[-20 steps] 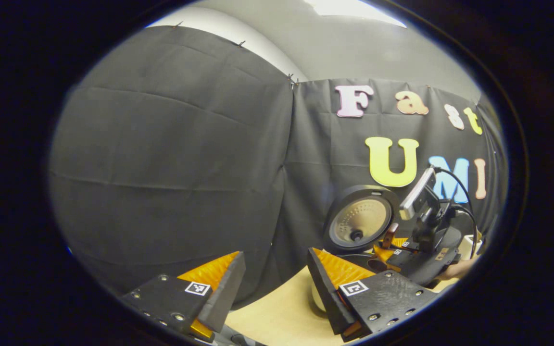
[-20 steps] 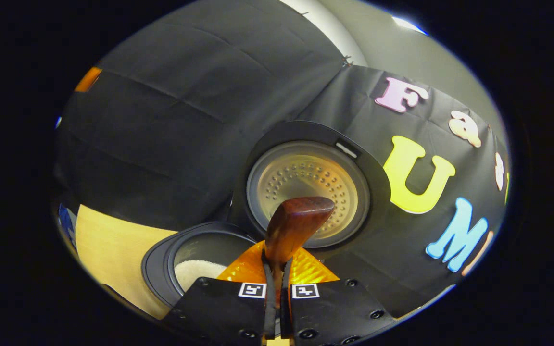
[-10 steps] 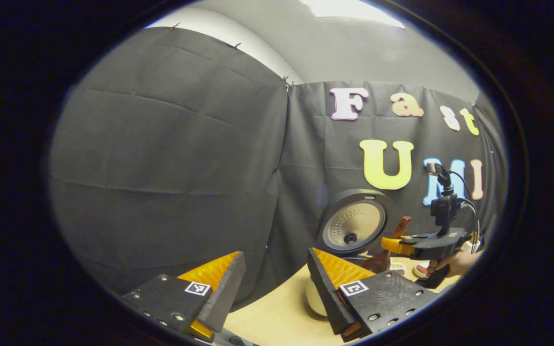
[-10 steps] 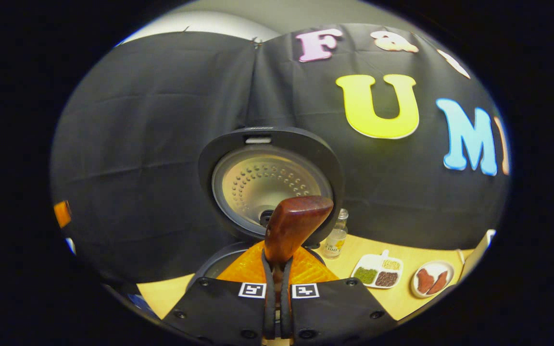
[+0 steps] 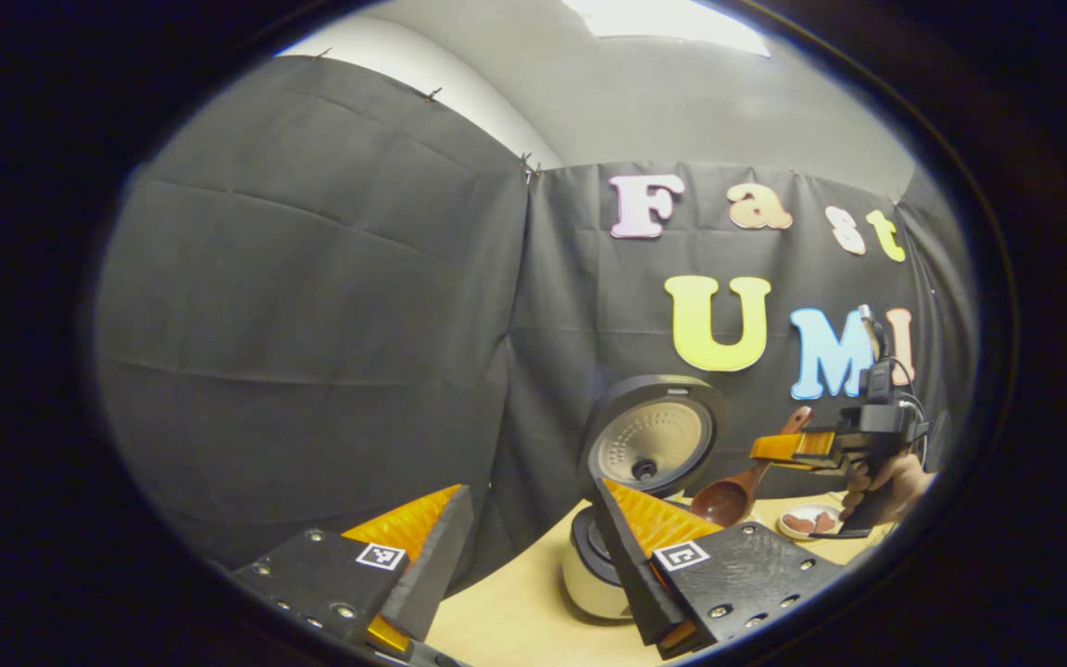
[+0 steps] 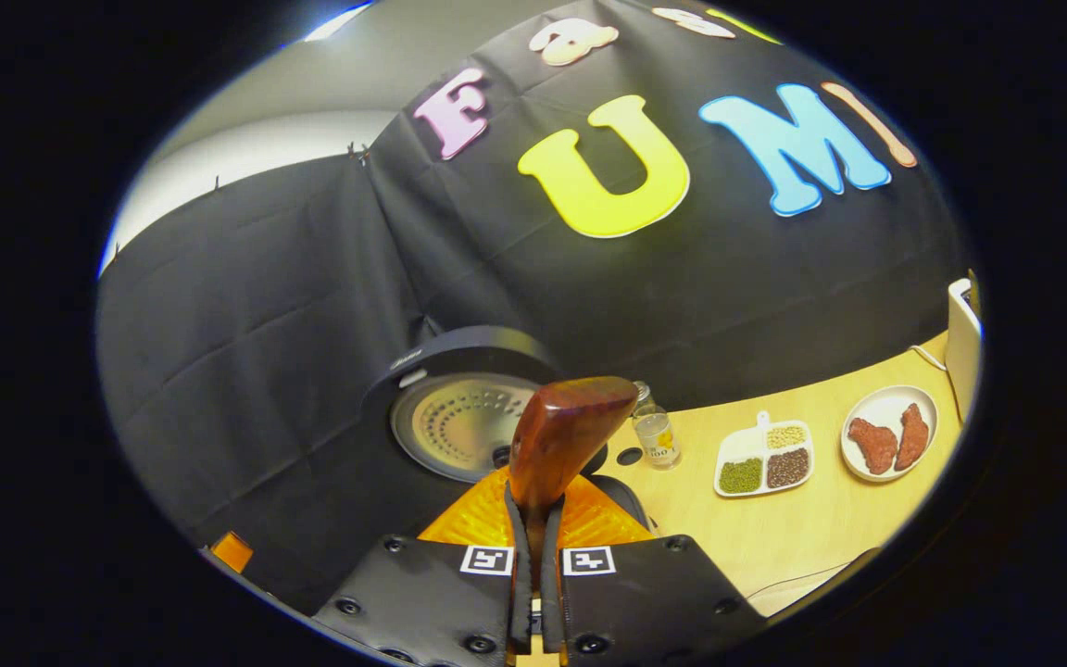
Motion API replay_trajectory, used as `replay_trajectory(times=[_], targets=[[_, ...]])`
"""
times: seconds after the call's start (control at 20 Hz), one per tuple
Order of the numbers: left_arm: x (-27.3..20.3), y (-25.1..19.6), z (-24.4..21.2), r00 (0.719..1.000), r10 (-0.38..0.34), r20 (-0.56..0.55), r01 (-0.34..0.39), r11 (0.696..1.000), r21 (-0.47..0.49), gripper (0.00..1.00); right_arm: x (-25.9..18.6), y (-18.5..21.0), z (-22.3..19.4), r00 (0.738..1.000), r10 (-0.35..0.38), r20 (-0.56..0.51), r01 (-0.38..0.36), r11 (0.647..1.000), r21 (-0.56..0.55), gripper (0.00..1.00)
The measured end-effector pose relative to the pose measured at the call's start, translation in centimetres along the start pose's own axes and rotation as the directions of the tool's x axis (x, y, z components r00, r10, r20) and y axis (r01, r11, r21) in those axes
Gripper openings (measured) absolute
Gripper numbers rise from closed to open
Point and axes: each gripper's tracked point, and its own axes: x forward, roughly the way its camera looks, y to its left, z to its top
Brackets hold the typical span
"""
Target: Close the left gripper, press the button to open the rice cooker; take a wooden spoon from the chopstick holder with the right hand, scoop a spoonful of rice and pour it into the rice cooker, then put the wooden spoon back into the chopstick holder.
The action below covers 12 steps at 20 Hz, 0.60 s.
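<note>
The rice cooker (image 5: 589, 574) stands on the table with its lid (image 5: 649, 435) swung up. My left gripper (image 5: 529, 547) is open and holds nothing, low in front of the cooker. To the cooker's right, a hand (image 5: 885, 482) holds my right gripper (image 5: 779, 448), shut on the wooden spoon (image 5: 723, 500). The spoon's bowl hangs down to the left, above the table. In the right gripper view, my right gripper (image 6: 533, 556) pinches the spoon's handle (image 6: 571, 435), which sticks up in front of the lid (image 6: 459, 421). The spoon's bowl is hidden there.
On the table (image 6: 830, 519) right of the cooker stand a small glass bottle (image 6: 656, 435), a white divided dish of grains (image 6: 763, 459) and a plate of reddish-brown pieces (image 6: 887, 443). A white object (image 6: 960, 343) sits at the far right edge.
My right gripper has swung right and away from the cooker's pot, carrying the spoon; the pot with rice has left its view and the dishes have come in. The left gripper turned slightly.
</note>
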Motion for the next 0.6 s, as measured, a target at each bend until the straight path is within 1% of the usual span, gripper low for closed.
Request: replay_trajectory(times=[0.15,0.2,0.3,0.5,0.55,0.6], targets=[[0.8,-1.7,0.5,0.999,-0.036,0.009,0.036,0.999,0.002,0.79,-2.2,-1.9,2.2,0.998,-0.037,0.044,0.035,0.999,0.034,0.06],[0.9,-2.2,0.8,0.999,-0.048,0.013,0.048,0.999,0.003,0.79,-3.1,-2.9,2.7,0.997,-0.055,0.056,0.053,0.998,0.035,0.05],[1.3,-3.4,1.1,0.997,-0.074,0.022,0.074,0.997,0.004,0.82,-4.7,-4.8,3.7,0.992,-0.094,0.079,0.091,0.995,0.034,0.06],[1.7,-6.1,1.6,0.992,-0.121,0.032,0.121,0.993,0.007,0.81,-7.9,-8.1,5.1,0.980,-0.160,0.116,0.155,0.987,0.046,0.06],[1.7,-6.7,1.6,0.991,-0.131,0.034,0.131,0.991,0.006,0.81,-8.7,-8.9,5.4,0.977,-0.177,0.122,0.172,0.984,0.049,0.02],[1.7,-7.4,1.8,0.989,-0.143,0.036,0.143,0.990,0.006,0.81,-9.5,-9.9,5.6,0.973,-0.194,0.130,0.188,0.981,0.053,0.06]])
